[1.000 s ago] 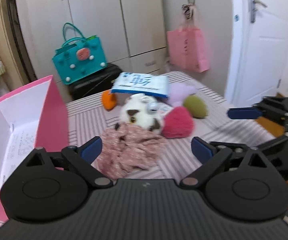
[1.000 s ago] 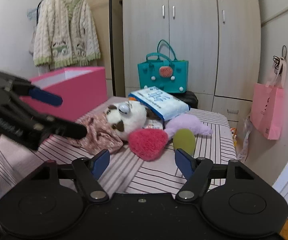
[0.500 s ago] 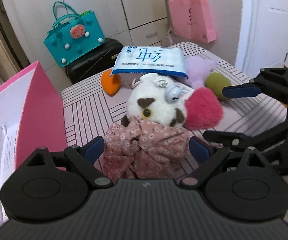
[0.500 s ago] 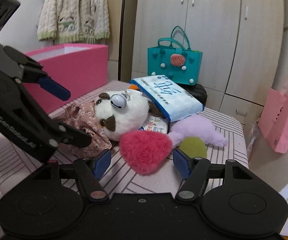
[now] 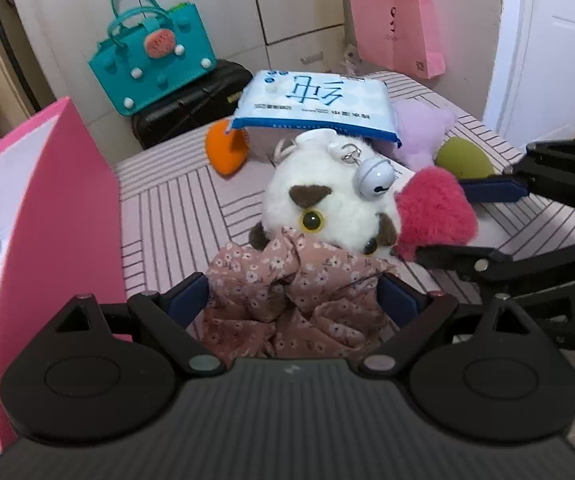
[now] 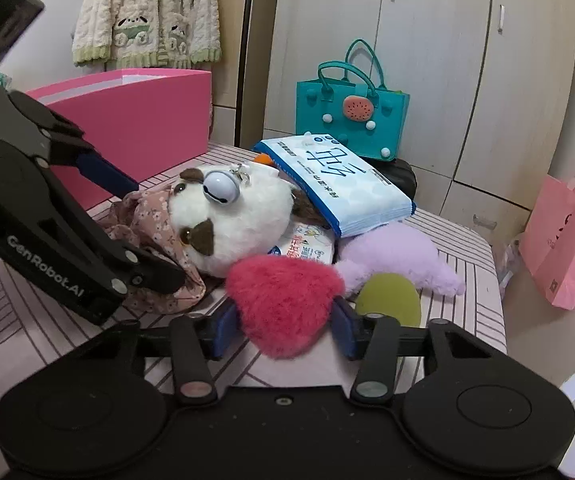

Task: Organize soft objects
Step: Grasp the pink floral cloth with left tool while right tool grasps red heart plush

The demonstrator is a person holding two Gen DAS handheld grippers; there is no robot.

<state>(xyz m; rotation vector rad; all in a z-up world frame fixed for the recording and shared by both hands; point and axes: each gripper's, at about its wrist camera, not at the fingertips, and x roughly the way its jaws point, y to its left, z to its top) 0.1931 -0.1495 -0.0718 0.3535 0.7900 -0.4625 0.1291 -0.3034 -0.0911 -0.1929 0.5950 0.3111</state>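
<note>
A red plush heart [image 6: 283,300] lies on the striped bed between the blue pads of my right gripper [image 6: 285,324], whose jaws are closing and touch its fluffy sides. A white plush animal [image 5: 327,208] with a bell rests behind a crumpled floral cloth [image 5: 295,292]. My left gripper [image 5: 293,300] stands open, one pad on each side of that cloth. In the left wrist view the right gripper [image 5: 441,224] comes in from the right around the heart [image 5: 435,212].
An open pink box [image 5: 47,208] stands at the left of the bed. A blue wipes pack [image 5: 311,104], an orange plush [image 5: 223,148], a purple plush [image 6: 399,256] and a green plush [image 6: 387,300] lie behind. A teal bag [image 5: 151,68] sits on a black case.
Both grippers moved forward and down toward the pile. The right jaws narrowed onto the red heart; the left jaws stayed wide and now straddle the floral cloth.
</note>
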